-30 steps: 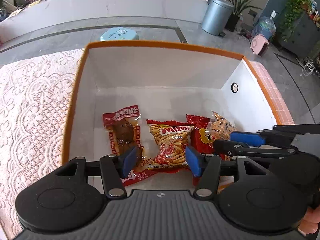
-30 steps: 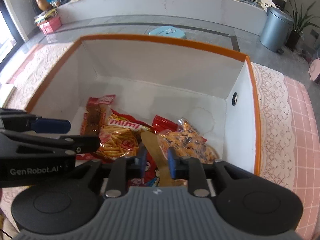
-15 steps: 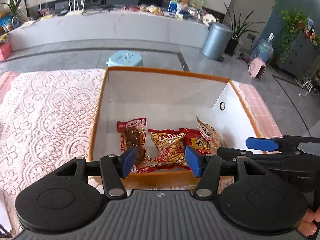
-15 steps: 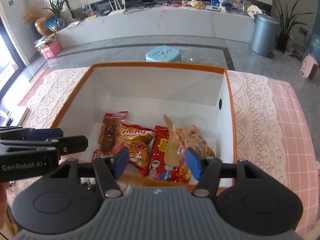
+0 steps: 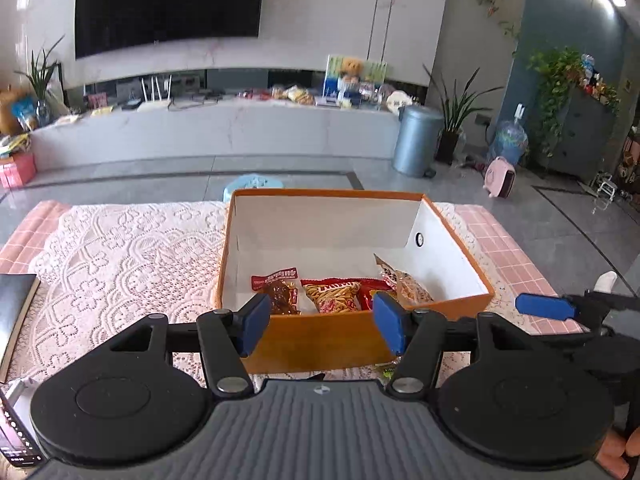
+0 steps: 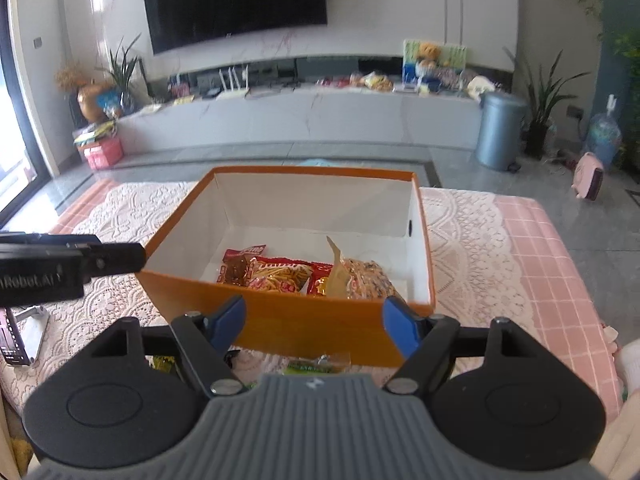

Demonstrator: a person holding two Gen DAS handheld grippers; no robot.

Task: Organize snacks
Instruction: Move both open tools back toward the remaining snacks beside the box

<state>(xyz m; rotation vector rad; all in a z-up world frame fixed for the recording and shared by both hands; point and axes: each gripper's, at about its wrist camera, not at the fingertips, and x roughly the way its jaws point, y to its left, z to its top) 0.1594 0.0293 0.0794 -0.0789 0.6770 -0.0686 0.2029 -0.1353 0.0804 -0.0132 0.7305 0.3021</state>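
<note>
An orange box (image 5: 328, 220) with white walls stands on the lace cloth. On its floor lie a red packet of dark meat (image 5: 278, 290), a red stick-snack packet (image 5: 332, 294), another red packet (image 5: 370, 292) and a clear packet of orange snacks (image 6: 366, 280) at the right. My left gripper (image 5: 322, 326) hovers before the box's near wall, its jaws opening with nothing between them. My right gripper (image 6: 314, 326) hangs level with it to the right. Its jaws are also opening and hold nothing. Two small green wrapped snacks (image 6: 316, 364) lie on the cloth just in front of the box.
A phone on a stand (image 6: 16, 340) and a black book (image 5: 14, 312) sit at the table's left edge. Pink checked cloth (image 6: 552, 264) covers the right side. Beyond the table are a blue stool (image 5: 252, 182) and a grey bin (image 5: 416, 140).
Both grippers have drawn back and up out of the box. The right one let go of the clear packet, which now lies in the box, and spread its jaws wide.
</note>
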